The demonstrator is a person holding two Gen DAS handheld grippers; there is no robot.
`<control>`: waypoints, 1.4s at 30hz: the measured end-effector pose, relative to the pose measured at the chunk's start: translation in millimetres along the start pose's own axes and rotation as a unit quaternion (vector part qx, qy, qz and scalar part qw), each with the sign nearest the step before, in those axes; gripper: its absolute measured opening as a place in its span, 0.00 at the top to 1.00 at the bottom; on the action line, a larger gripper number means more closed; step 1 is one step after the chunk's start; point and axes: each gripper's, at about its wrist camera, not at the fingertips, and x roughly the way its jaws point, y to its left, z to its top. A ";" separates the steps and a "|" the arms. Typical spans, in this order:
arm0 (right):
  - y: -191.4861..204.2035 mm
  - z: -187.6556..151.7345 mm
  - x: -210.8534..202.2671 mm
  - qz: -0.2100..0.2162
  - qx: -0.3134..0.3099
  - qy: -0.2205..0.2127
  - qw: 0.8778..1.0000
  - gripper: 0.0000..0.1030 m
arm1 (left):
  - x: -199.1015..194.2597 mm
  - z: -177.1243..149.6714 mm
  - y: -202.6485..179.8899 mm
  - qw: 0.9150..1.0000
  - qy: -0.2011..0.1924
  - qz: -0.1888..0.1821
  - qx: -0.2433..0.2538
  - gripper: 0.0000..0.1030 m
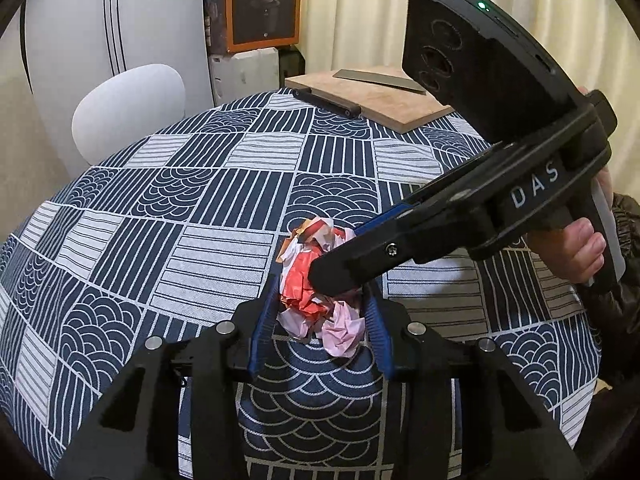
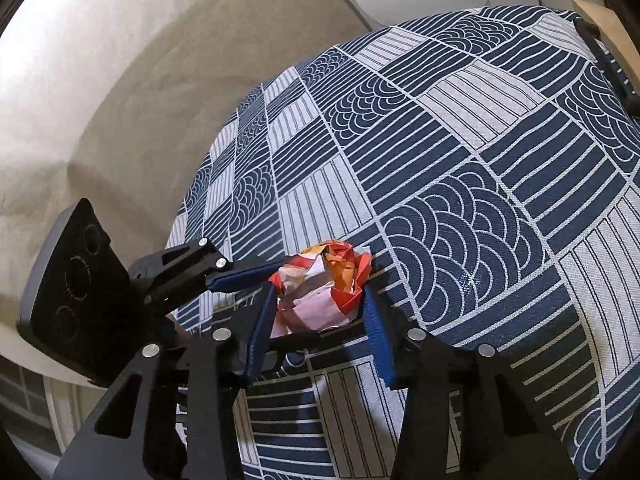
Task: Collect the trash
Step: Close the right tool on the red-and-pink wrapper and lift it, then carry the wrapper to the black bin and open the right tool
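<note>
- Crumpled paper wad (image 1: 316,280), red/white/pink, lies on the patterned tablecloth (image 1: 160,208), near the table edge.
- Left gripper (image 1: 320,312): blue pads touch both sides of the wad, so it is pinching it.
- Right gripper (image 2: 320,312): the same, pads pressed on the wad from another side.
- Progress, my judgement: grasp is made, lift not yet; the wad rests on the cloth.
- Left to do: lift and carry to a bin; no bin is visible.
- Cutting board (image 1: 372,96) w/ knife (image 1: 380,80) far behind, untouched.

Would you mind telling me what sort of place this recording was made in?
Probably a home dining or kitchen corner: a table under a blue patterned tablecloth, a wooden cutting board with a cleaver, a white chair, and stacked appliance boxes before curtains.
</note>
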 end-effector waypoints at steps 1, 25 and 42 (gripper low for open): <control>1.4 -2.7 -1.3 0.000 -0.003 -0.001 1.000 0.62 | -0.7 -0.3 -2.0 1.000 -0.001 0.004 0.004 0.58; 51.3 -110.5 -62.3 0.002 -0.116 -0.037 0.993 0.64 | -59.0 -38.9 -55.8 0.996 -0.038 0.047 0.070 0.57; 85.9 -175.1 -99.0 0.017 -0.150 -0.060 0.987 0.67 | -107.1 -69.7 -107.4 0.993 -0.051 0.064 0.088 0.57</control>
